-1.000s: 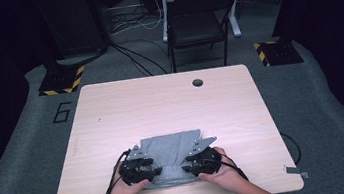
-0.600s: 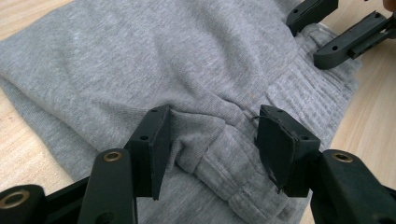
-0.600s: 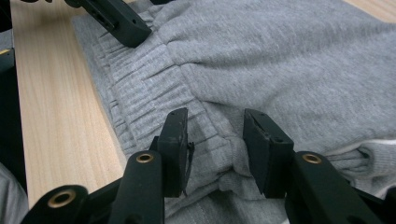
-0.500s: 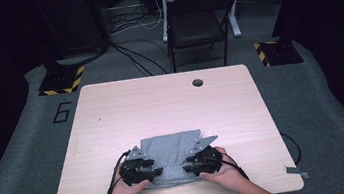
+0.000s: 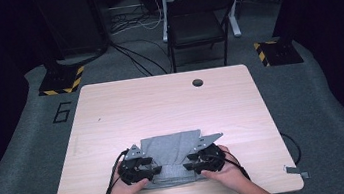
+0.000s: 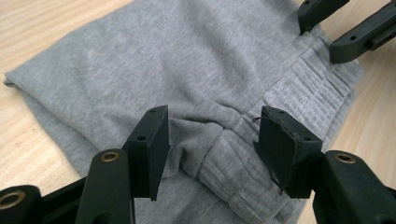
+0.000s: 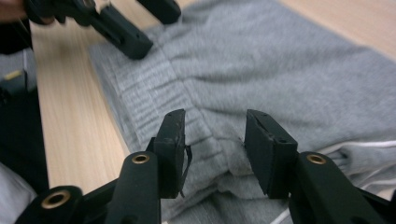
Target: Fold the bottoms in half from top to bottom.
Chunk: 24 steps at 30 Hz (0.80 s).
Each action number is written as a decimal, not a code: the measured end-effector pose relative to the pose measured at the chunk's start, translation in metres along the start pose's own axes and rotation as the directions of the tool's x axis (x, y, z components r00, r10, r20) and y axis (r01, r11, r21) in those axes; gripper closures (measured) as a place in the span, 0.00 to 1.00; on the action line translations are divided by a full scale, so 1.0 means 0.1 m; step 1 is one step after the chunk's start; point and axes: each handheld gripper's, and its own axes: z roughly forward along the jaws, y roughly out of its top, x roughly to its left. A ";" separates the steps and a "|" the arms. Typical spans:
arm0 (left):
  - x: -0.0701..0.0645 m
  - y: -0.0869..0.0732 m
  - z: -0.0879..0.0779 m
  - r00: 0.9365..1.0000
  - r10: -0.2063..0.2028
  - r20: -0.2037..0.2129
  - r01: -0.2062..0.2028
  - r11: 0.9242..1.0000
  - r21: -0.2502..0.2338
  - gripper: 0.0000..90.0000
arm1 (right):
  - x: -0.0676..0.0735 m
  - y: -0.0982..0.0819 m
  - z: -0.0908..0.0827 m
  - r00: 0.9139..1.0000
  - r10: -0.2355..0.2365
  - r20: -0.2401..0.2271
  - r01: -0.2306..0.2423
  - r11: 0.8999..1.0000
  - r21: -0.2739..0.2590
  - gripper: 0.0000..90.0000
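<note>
Hands side by side, both tongs [image 5: 150,170] [image 5: 193,164] over grey garment [image 5: 171,147], jaws parted.

The grey garment [image 6: 196,60] is soft matt fleecy cloth, ribbed along its waistband [image 6: 303,93] (elastic-looking). The table [image 5: 161,103] is pale smooth wood-grain. The grippers' pads [image 6: 156,140] are matt black plastic.

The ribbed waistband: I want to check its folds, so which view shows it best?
The left gripper view: the ribbed waistband runs from the far gripper down between the open jaws, bunched there. The right gripper view shows its ribs blurrier. In the high view it is a small strip between the hands.
</note>
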 end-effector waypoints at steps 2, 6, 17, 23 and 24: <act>0.01 0.01 -0.02 1.000 -0.008 0.003 0.008 1.000 -0.006 0.48 | -0.01 0.03 -0.07 0.999 0.033 -0.001 -0.033 0.998 -0.057 0.62; 0.04 0.03 -0.06 1.000 -0.011 -0.007 0.011 1.000 -0.018 0.48 | -0.06 0.04 -0.13 0.998 0.049 0.027 -0.046 0.995 -0.088 0.61; 0.26 0.12 -0.14 0.998 -0.051 -0.023 0.051 0.998 -0.027 0.49 | -0.27 0.11 -0.20 0.992 0.034 0.121 -0.027 0.998 -0.065 0.61; 0.40 0.24 -0.12 0.998 -0.048 -0.040 0.047 0.999 -0.017 0.50 | -0.44 0.21 -0.16 0.990 0.042 0.136 -0.039 0.999 -0.028 0.62; 0.42 0.26 -0.11 0.998 -0.042 -0.040 0.042 0.999 -0.003 0.50 | -0.45 0.22 -0.14 0.989 0.047 0.141 -0.043 0.999 -0.030 0.62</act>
